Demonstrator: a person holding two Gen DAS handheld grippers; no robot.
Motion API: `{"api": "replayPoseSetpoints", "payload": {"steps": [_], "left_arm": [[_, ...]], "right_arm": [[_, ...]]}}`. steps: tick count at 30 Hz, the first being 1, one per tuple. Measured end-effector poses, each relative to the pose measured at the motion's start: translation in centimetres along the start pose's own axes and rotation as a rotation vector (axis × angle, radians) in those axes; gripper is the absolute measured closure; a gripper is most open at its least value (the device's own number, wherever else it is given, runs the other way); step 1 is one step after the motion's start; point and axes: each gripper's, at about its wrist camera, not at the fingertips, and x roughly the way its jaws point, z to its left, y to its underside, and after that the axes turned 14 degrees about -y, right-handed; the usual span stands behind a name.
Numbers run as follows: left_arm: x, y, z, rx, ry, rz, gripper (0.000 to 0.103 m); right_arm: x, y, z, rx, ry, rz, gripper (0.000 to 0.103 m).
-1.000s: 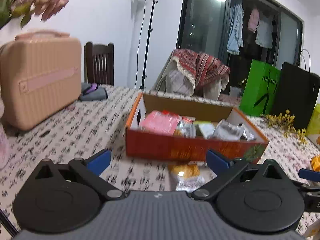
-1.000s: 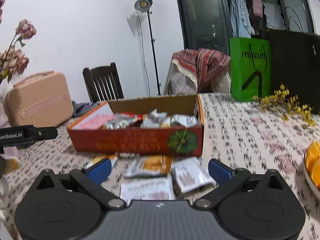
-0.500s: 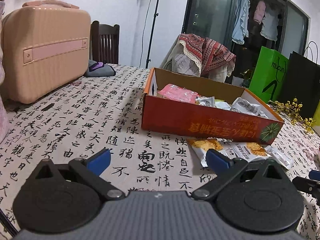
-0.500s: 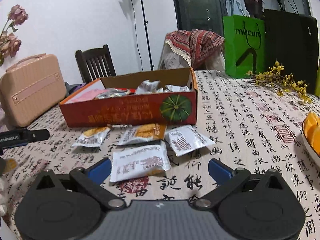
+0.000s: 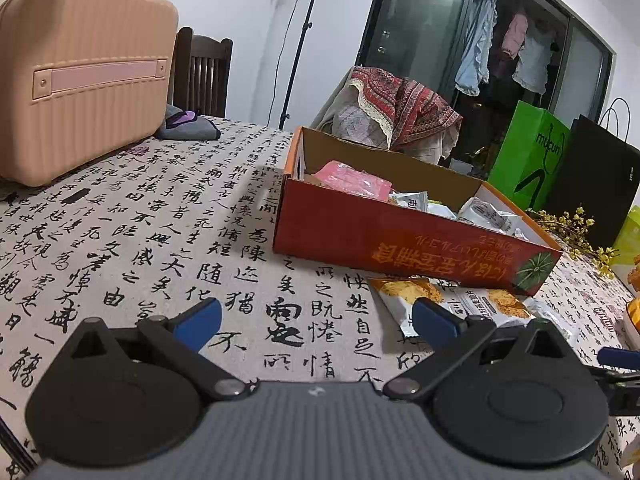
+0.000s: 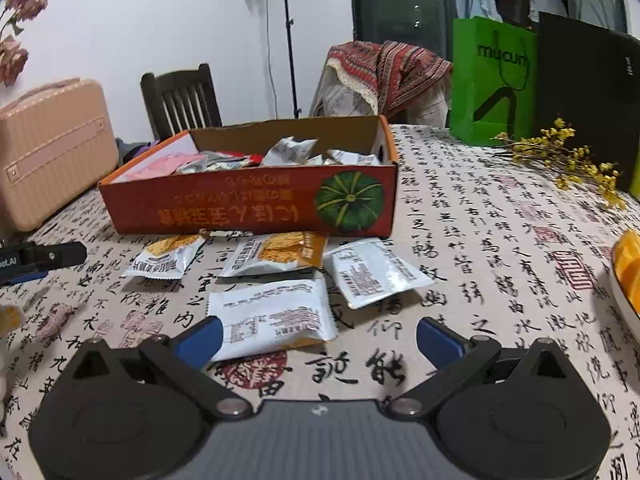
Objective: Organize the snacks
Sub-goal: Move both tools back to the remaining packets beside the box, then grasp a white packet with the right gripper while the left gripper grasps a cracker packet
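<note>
While both grippers hover low over the table, the left gripper (image 5: 316, 322) has its blue-tipped jaws spread wide with nothing between them, and the right gripper (image 6: 318, 338) is just as wide and also empty. A cotton-looking tablecloth (image 6: 480, 216) printed with black calligraphy and a few red seals covers the table. On it sits a shallow, rectangular cardboard box (image 6: 256, 204), glossy orange-red outside with upside-down yellow lettering and a green pumpkin picture, plain brown inside. It holds a flat pink packet (image 5: 352, 180) at one end and a heap of crinkled silvery-white wrappers (image 6: 292, 150) toward the other.

Four flat snack packets lie loose on the cloth in front of the box. A white one, back side up with small print (image 6: 276, 314), lies nearest the right gripper, its corner just beside the gripper's left fingertip. Another white back-up packet (image 6: 372, 270) lies tilted to its right. Two packets showing orange cracker pictures lie close to the box wall: one in the middle (image 6: 276, 254) and one further left (image 6: 168, 256).

A ribbed, rounded peach-pink hard case (image 5: 80, 76) stands at the table's far left. Glossy green (image 6: 492, 80) and matte black (image 6: 588, 88) paper bags stand at the far right, with a sprig of small yellow flowers (image 6: 568, 160) lying before them.
</note>
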Motion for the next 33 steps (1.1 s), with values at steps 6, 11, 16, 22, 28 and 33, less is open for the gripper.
{"api": "replayPoseSetpoints", "payload": {"steps": [6, 11, 16, 22, 28, 33], "left_arm": [[0.0, 0.0, 0.2, -0.020, 0.002, 0.002, 0.000], [0.0, 0.1, 0.3, -0.028, 0.007, 0.006, 0.000], [-0.1, 0.1, 0.4, -0.033, 0.011, 0.007, 0.000], [-0.2, 0.1, 0.6, -0.041, 0.011, 0.002, 0.000], [-0.2, 0.2, 0.7, -0.050, 0.008, 0.001, 0.000], [-0.3, 0.2, 0.7, -0.055, 0.006, -0.003, 0.000]], "right_arm": [[2.2, -0.8, 1.1, -0.048, -0.019, 0.068, 0.000], [4.5, -1.5, 1.9, -0.101, -0.010, 0.132, 0.000], [5.3, -1.5, 1.7, -0.083, -0.027, 0.120, 0.000], [5.2, -1.2, 1.7, -0.091, -0.034, 0.104, 0.000], [4.5, -0.8, 2.1, -0.111, -0.062, 0.086, 0.015], [3.8, -0.3, 2.5, -0.127, -0.074, 0.057, 0.032]]}}
